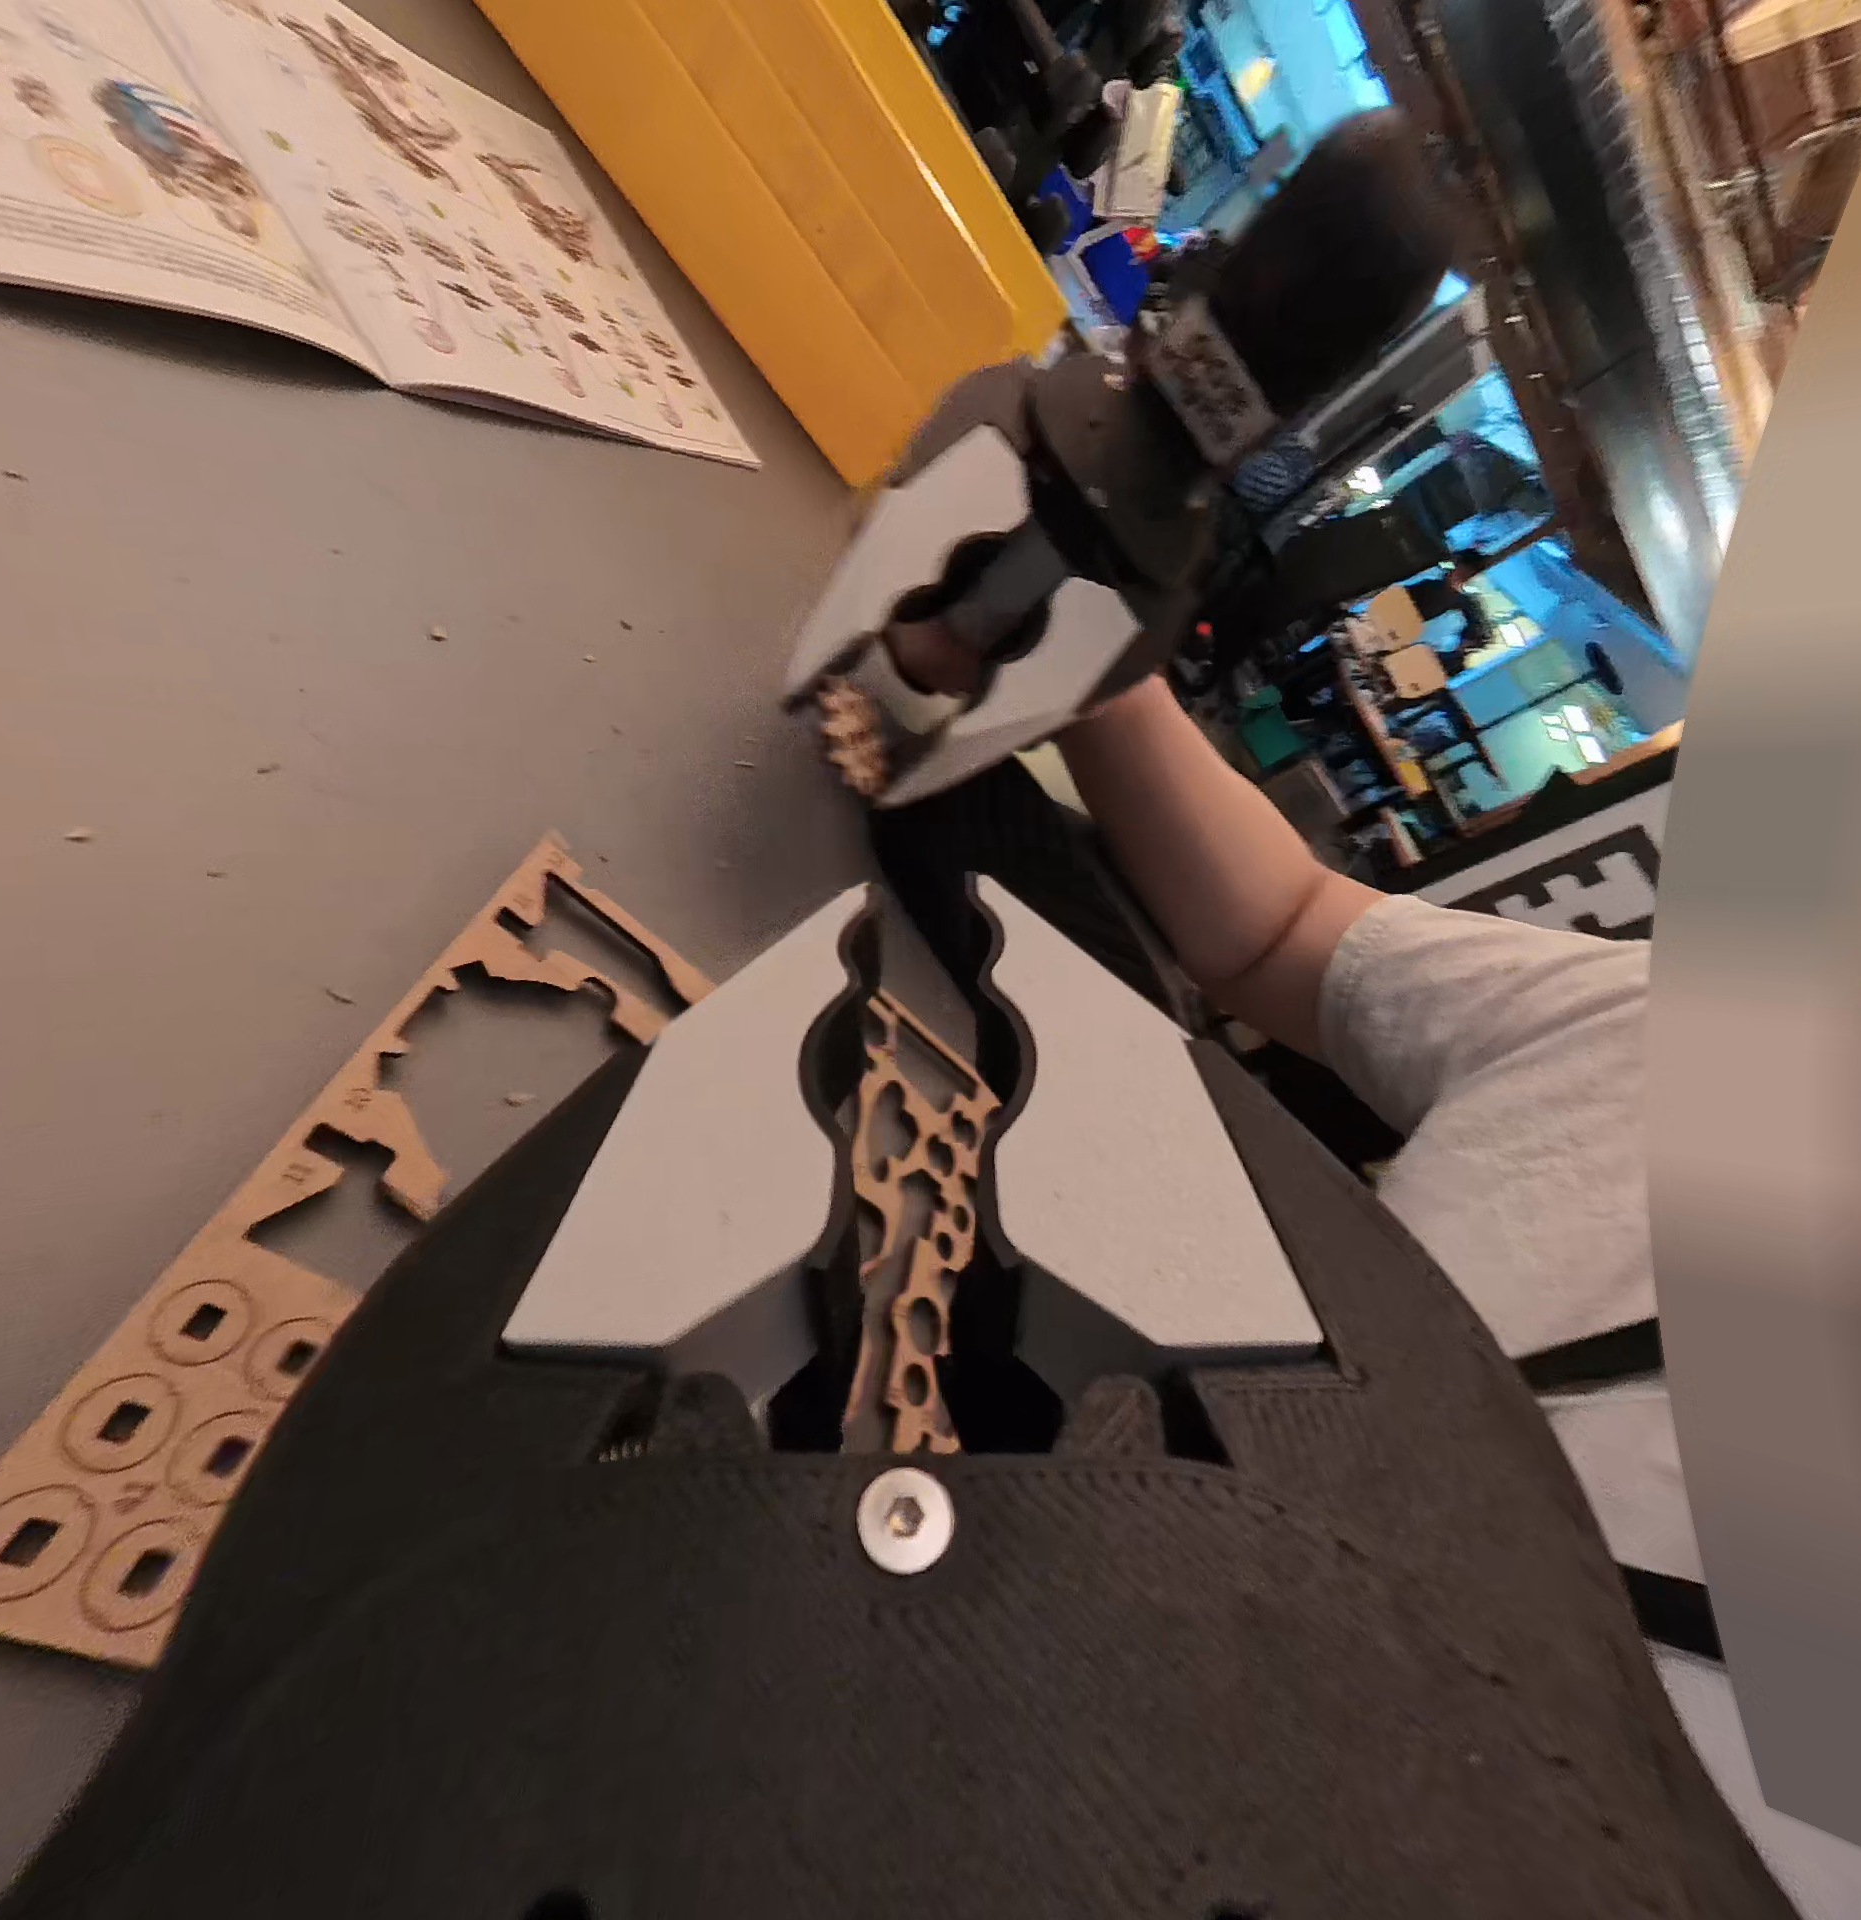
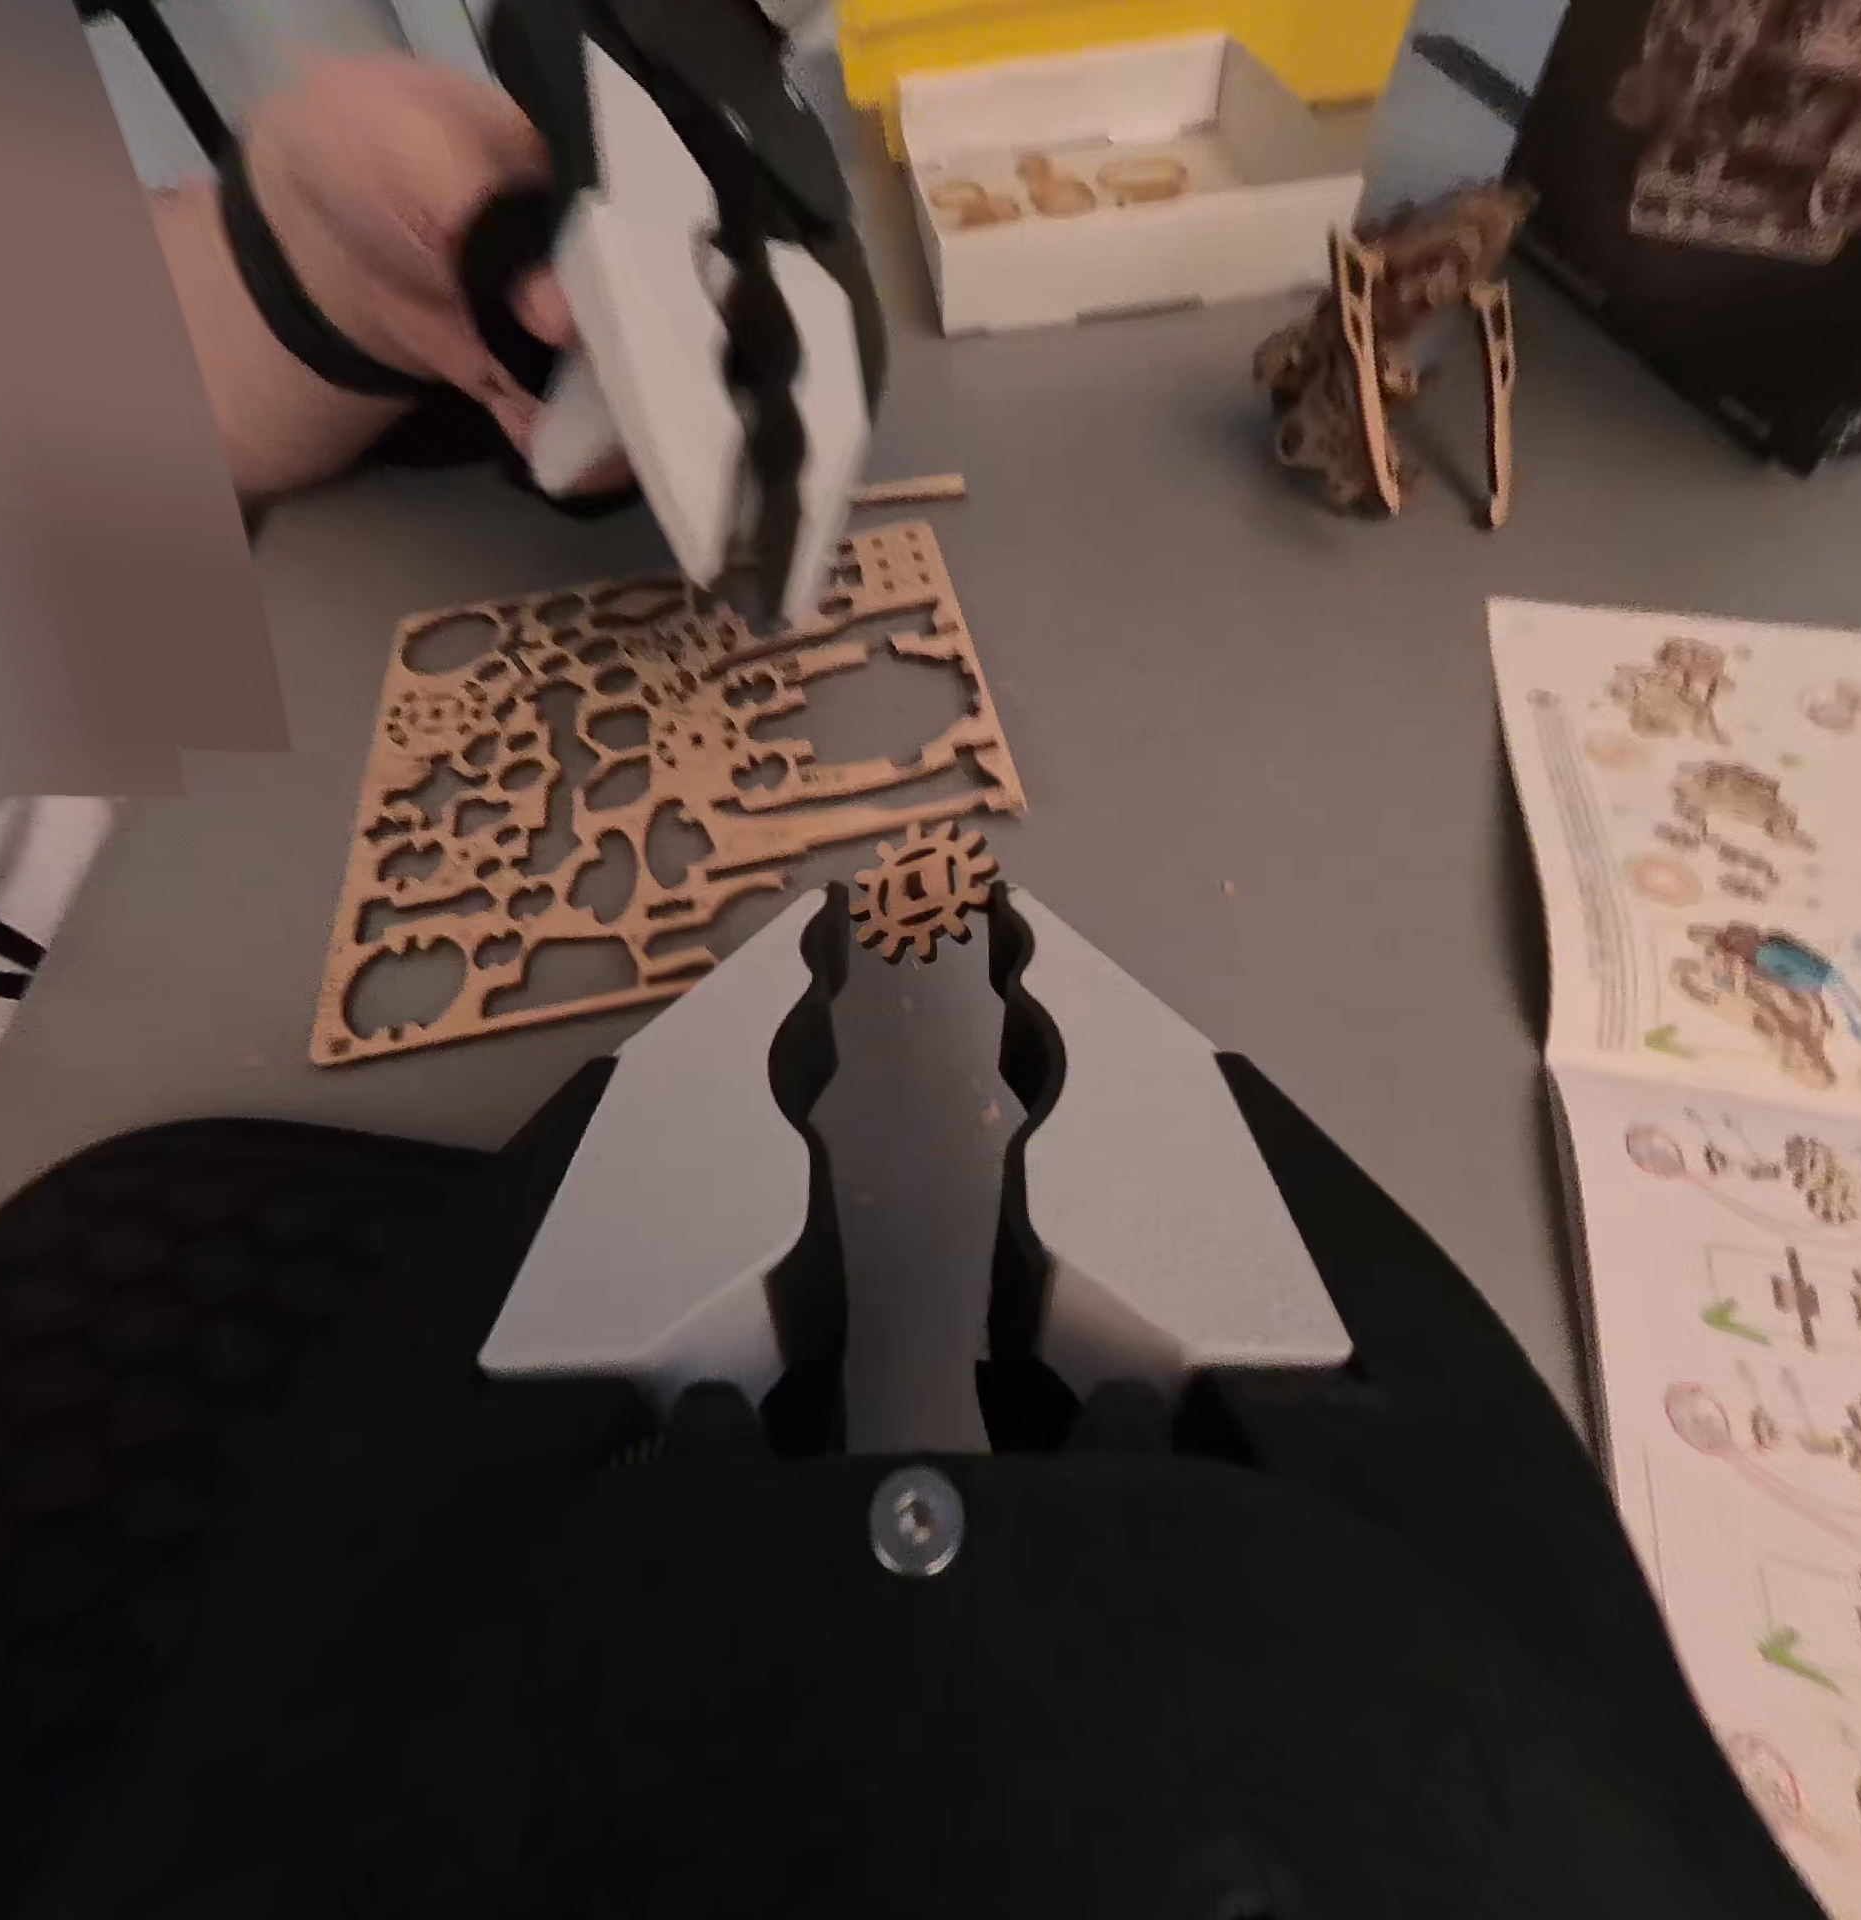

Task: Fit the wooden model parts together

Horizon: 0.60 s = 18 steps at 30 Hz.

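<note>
between the tips of the right tool (image 2: 913,896) sits a small wooden gear (image 2: 922,902), pinched at its teeth, so keep the squeeze light. over the cut-out sheet (image 2: 635,790) on the desk (image 2: 1217,665), the left tool (image 1: 921,883) is nearly together around a perforated strip (image 1: 910,1226); whether it grips is unclear.

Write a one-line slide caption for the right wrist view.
Right claw pinches a small wooden gear above the grey table, beside the punched-out parts sheet.
</note>
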Available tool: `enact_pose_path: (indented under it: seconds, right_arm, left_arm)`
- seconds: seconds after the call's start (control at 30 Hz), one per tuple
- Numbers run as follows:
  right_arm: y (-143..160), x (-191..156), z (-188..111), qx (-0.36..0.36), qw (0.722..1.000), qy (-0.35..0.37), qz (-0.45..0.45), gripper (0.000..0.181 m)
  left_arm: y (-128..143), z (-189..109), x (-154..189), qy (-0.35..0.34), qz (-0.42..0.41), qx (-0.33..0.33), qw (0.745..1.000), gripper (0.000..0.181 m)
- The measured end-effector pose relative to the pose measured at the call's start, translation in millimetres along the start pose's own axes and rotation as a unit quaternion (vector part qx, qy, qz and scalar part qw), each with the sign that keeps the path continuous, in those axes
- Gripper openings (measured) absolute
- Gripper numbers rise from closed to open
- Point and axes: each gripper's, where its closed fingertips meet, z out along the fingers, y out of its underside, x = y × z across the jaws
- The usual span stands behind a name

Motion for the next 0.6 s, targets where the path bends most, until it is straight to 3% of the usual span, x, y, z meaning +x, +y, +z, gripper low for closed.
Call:
enact_pose_path:
  seconds: [0.07,0.17,0.3,0.5,0.6]
  right_arm:
    - [-22.3,-12.2,-1.3,0.044,0.999,-0.013,-0.008,0.025]
    - [-43.4,-26.8,-4.6,0.094,0.995,-0.04,-0.001,0.025]
    - [-39.6,-28.2,-0.7,0.083,0.996,-0.04,-0.003,0.025]
    - [-33.1,-26.0,7.0,0.068,0.997,-0.025,-0.014,0.024]
    - [-38.5,-16.2,5.0,0.075,0.994,0.039,-0.073,0.043]
  left_arm:
    - [-2.5,1.1,-10.2,-0.033,0.019,0.008,0.999,0.022]
    - [-5.9,9.7,-5.2,-0.018,0.018,0.026,0.999,0.028]
    - [-9.8,20.4,14.7,0.059,-0.014,0.046,0.997,0.023]
    - [-12.2,20.6,8.7,0.056,-0.028,0.056,0.996,0.0]
    - [-12.7,19.0,2.3,0.055,-0.061,0.058,0.995,0.0]
